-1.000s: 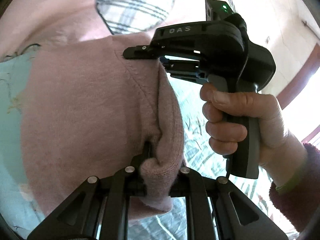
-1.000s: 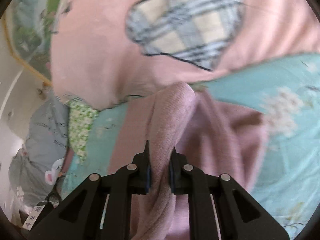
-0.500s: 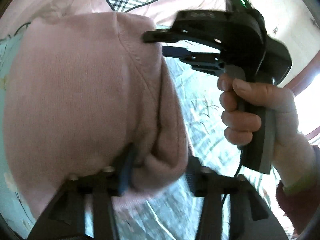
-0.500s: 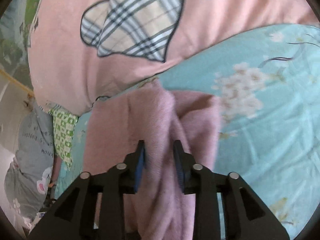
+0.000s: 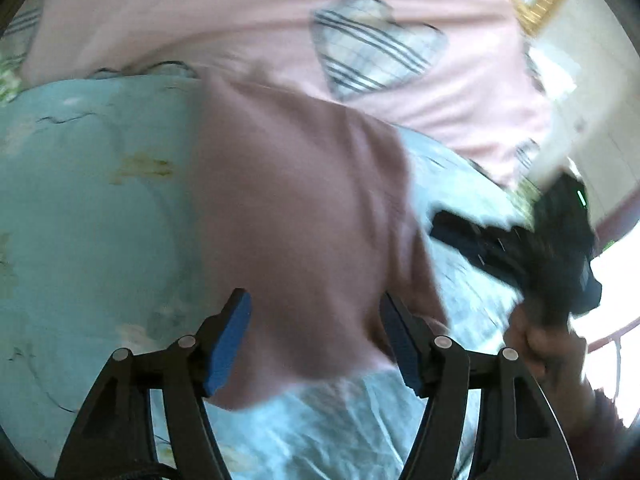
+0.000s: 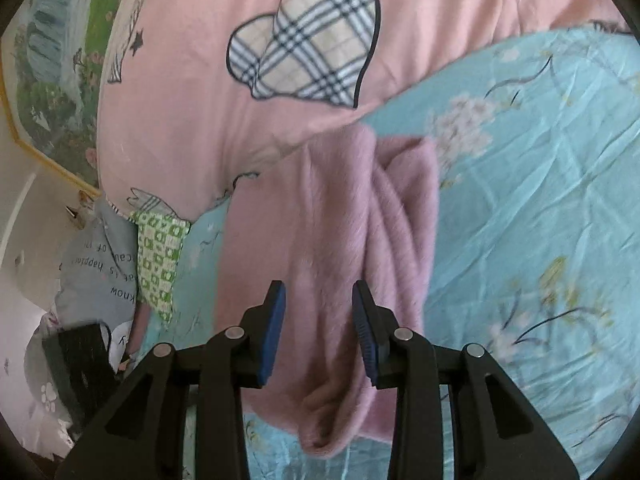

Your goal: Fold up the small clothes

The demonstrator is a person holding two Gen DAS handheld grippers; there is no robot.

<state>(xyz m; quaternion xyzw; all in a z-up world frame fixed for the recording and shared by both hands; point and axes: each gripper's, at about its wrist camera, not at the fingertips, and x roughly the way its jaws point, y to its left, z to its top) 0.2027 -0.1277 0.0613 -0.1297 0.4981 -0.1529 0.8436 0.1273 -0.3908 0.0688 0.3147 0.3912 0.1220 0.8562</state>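
The pink knit garment [image 6: 340,264] lies bunched on the blue floral sheet [image 6: 540,184], below both grippers. The left gripper [image 5: 316,340] and right gripper [image 6: 318,332] have fingers spread, gripping nothing. At 12 o'clock lies a pink quilt [image 6: 192,92] with a plaid heart [image 6: 308,44]; at 8 o'clock, a grey pillow [image 6: 100,268].

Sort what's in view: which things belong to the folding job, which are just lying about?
Job: pink knit garment, left gripper, right gripper, both with open jaws.
Lying about: pink heart-patch quilt, grey printed cloth, green checked cloth, blue floral bedsheet.
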